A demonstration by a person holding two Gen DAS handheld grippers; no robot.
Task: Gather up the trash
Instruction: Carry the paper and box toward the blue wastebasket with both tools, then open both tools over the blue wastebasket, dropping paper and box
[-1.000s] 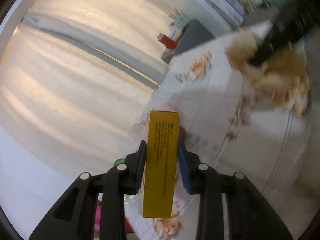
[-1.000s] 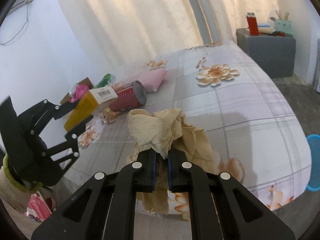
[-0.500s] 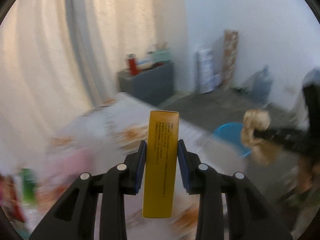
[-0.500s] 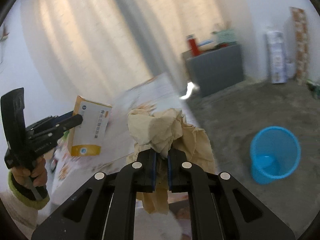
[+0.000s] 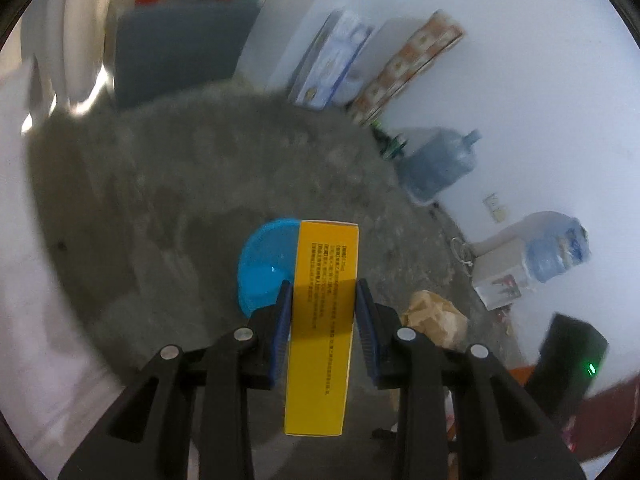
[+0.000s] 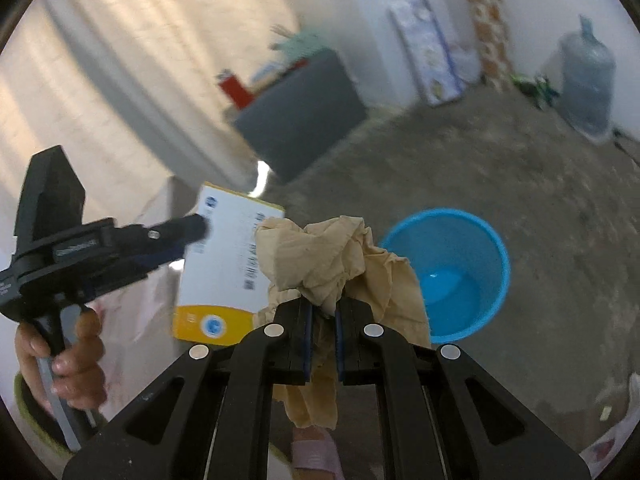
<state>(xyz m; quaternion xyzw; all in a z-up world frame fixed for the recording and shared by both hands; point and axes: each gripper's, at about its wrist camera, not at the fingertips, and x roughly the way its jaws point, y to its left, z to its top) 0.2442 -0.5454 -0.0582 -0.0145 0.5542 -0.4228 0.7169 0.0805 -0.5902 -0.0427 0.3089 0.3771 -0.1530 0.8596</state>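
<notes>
My left gripper [image 5: 323, 292] is shut on a yellow and white carton box [image 5: 322, 320], held upright above the floor; the box also shows in the right wrist view [image 6: 224, 268], with the left gripper [image 6: 192, 232] clamped on it. My right gripper [image 6: 322, 312] is shut on a crumpled beige paper wad [image 6: 332, 256], which also shows in the left wrist view [image 5: 434, 316]. A blue plastic bin [image 6: 452, 272] stands open on the floor just right of the wad; in the left wrist view the bin [image 5: 264, 264] sits behind the box.
Grey concrete floor [image 6: 540, 200]. A dark grey cabinet [image 6: 300, 120] stands by the curtain. Flat boxes [image 6: 432, 52] lean on the white wall. Water jugs [image 5: 438, 164] stand along the wall. The bed edge [image 5: 24, 280] is at the left.
Both grippers swung away from the bed toward the floor, still holding the box and the paper. The blue bin is now closer and just ahead of both.
</notes>
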